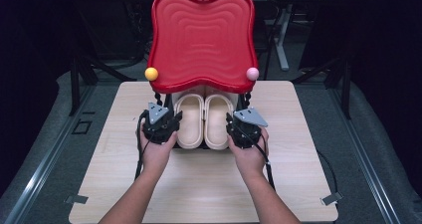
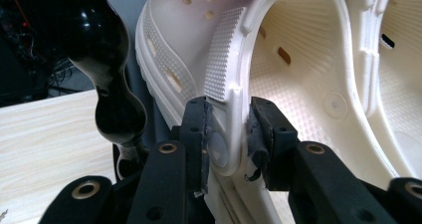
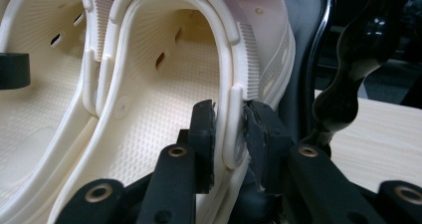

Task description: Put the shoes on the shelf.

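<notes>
Bench [image 1: 209,184]: red tray-top stand [image 1: 201,35] at back, cream clogs side by side under it. Left tool [image 2: 228,134] clamped on left clog [image 2: 278,79] outer rim, right tool [image 3: 230,134] on right clog [image 3: 164,109] rim. Foam: light, squashy, probably flexes; grip rims.

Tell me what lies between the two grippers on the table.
In the high view, the pair of cream clogs lies side by side between the left gripper and the right gripper, under the red tray. Each gripper clamps its nearer clog's outer rim.
</notes>
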Demonstrator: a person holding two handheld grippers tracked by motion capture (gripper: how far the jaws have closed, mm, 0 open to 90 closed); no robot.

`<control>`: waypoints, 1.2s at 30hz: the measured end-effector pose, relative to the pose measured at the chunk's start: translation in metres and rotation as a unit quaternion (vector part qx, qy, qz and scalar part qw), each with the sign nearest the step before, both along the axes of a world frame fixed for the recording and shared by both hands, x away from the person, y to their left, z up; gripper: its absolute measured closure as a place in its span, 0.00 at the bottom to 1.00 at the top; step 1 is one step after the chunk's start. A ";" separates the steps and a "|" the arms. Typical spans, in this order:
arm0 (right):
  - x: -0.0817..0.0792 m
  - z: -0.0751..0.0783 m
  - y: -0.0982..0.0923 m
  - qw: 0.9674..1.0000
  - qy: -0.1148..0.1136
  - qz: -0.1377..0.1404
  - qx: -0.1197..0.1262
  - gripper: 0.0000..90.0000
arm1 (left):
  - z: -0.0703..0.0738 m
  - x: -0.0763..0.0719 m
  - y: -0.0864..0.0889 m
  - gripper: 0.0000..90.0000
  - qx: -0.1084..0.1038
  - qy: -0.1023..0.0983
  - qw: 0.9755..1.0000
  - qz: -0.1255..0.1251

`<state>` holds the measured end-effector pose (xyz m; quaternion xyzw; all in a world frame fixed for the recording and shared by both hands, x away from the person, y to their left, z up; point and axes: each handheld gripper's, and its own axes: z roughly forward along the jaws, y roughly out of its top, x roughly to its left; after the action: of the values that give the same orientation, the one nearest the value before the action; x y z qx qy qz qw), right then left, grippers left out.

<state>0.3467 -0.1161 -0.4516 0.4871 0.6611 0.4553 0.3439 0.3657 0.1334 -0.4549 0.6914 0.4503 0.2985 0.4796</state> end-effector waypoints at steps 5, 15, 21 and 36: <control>-0.001 -0.002 -0.001 1.000 -0.003 0.009 -0.002 0.74 | -0.001 -0.002 0.001 0.75 -0.002 0.000 1.000 -0.001; -0.006 -0.004 -0.002 1.000 -0.003 0.021 0.001 0.70 | -0.001 -0.006 0.003 0.66 -0.003 -0.004 1.000 -0.006; -0.015 0.000 -0.006 0.999 -0.006 0.036 0.005 0.65 | 0.001 -0.016 0.007 0.62 -0.004 -0.010 1.000 -0.014; -0.052 -0.003 -0.013 0.993 -0.006 0.098 -0.067 0.64 | -0.008 -0.052 0.020 0.59 -0.007 -0.022 0.998 -0.050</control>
<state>0.2949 -0.1295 -0.4549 0.3936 0.7325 0.4445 0.3332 0.3136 0.1538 -0.4626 0.7034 0.4065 0.2860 0.5082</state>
